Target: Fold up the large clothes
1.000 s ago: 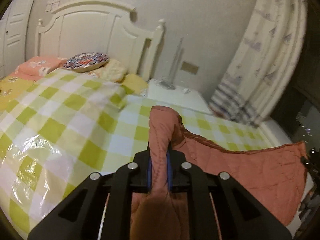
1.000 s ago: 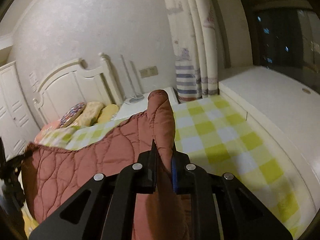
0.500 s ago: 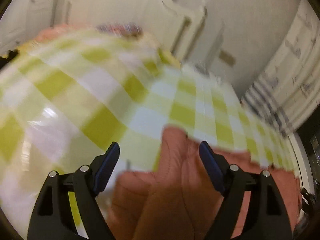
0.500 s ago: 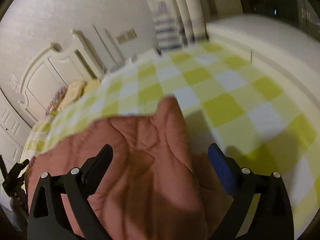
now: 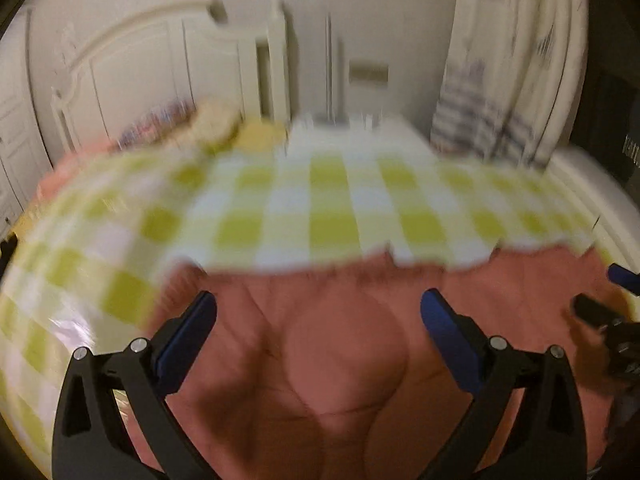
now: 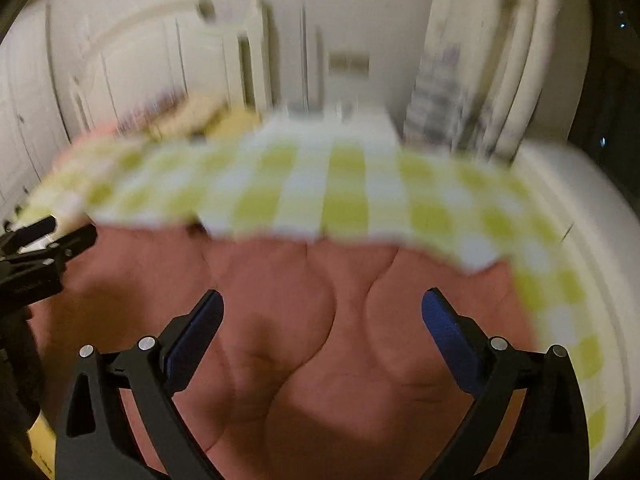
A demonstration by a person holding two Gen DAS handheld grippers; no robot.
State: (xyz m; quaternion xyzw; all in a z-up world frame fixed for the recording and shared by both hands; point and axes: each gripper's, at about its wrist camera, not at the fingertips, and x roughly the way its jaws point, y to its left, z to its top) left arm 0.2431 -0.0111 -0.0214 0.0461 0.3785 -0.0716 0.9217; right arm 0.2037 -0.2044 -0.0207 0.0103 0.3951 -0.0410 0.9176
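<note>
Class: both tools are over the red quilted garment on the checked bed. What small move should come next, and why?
Probably lower both tools to a fresh edge for the next fold. The left tool and right tool have just been opening and stand wide with nothing pinched, and the red quilted garment lies loose and rumpled on the checked bedspread.

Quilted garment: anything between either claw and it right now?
Nothing visible. Left claw and right claw both stand open directly over the quilted garment, which lies on the checked bedspread. Their jaws have just been opening; no pad presses the fabric.
</note>
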